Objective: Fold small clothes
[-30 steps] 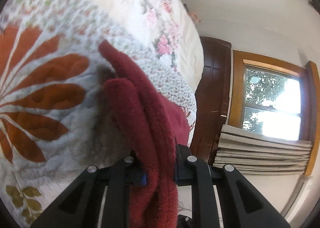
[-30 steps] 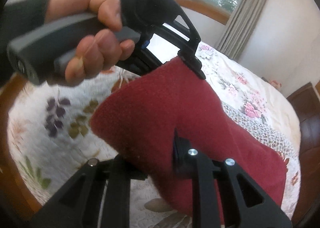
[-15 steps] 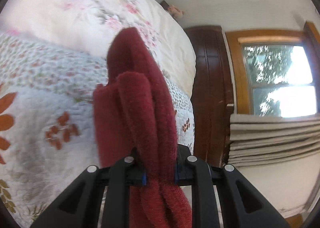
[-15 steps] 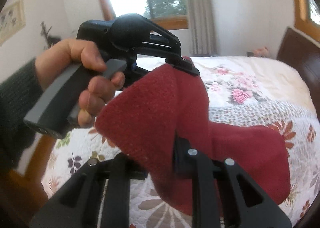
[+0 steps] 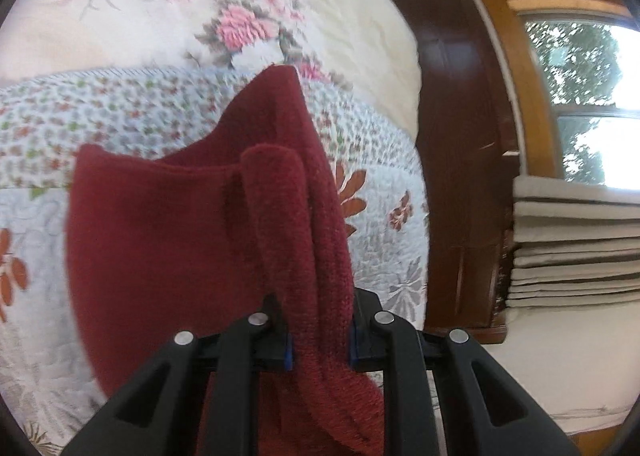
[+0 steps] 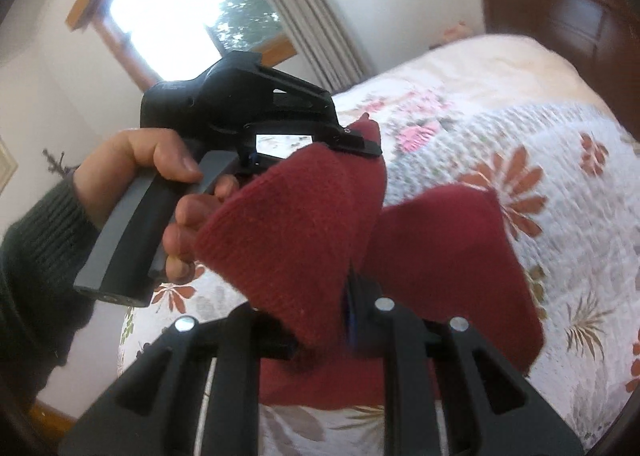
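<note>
Both tongs, left (image 5: 318, 330) and right (image 6: 320, 320), gripped a red knit garment (image 6: 296, 232) above the quilted bed (image 6: 560, 184). The fold looked begun; laying it flat at 6 o'clock remained.

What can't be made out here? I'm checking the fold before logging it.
- Red garment: its type; bunched, lower part cut off behind the left gripper, left view.
- Right gripper: finger pads, buried in cloth, right view.
- Bedspread pattern: blurred, both views.
</note>
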`<control>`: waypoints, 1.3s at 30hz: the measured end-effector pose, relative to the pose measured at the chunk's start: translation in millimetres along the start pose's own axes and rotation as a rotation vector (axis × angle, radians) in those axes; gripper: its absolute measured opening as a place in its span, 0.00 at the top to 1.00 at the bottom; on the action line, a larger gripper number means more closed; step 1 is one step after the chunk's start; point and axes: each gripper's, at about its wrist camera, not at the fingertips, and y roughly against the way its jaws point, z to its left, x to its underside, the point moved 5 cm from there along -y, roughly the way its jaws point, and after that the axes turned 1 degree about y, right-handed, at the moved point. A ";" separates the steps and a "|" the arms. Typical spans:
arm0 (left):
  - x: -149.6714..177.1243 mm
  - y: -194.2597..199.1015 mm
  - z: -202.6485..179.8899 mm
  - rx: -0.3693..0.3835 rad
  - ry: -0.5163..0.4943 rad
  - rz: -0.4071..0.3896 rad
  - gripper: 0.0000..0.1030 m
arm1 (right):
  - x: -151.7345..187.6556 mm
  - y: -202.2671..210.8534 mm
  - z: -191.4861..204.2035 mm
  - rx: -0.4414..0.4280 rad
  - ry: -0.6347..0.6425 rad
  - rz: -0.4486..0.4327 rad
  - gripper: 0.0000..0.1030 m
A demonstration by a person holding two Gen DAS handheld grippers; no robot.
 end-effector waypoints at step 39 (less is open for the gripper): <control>168.8 -10.7 -17.7 0.029 -0.392 -0.126 0.19 | 49.6 -23.6 -162.5 -0.366 -0.400 0.384 0.79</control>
